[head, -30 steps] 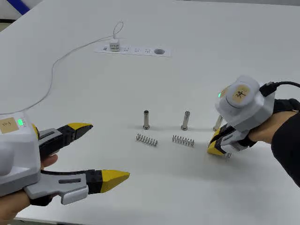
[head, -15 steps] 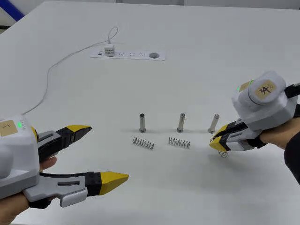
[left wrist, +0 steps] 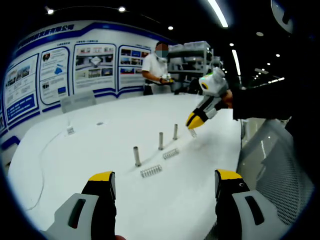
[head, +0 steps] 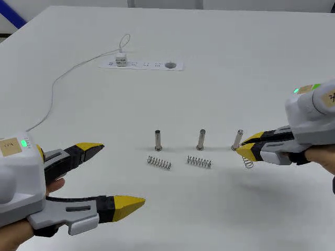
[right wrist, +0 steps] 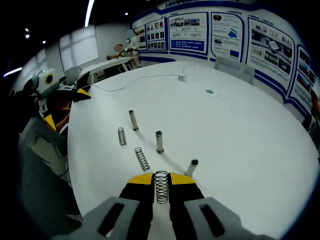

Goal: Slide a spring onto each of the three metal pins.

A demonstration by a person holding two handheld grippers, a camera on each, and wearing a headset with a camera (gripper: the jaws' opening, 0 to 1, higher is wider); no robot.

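**Small coiled wire spring [right wrist: 161, 189] gripped, no pin loaded yet**

The right tongs [head: 246, 151] pinch this spring between their yellow tips, just beside the nearest short upright metal pin [head: 238, 139]. By my reading the first spring is picked and threading comes next: raise the coil above that pin's top, align it, then lower it. Two loose springs [head: 158, 162] lie on the white surface [head: 209, 94], ahead of the left tongs [head: 123, 173], which gape wide and empty.

White table [head: 235, 78]: three upright pins [head: 201, 139] are stood in a row, two springs [head: 199, 162] laid beside them; power strip [head: 140, 65], cable [head: 68, 78] farther back.
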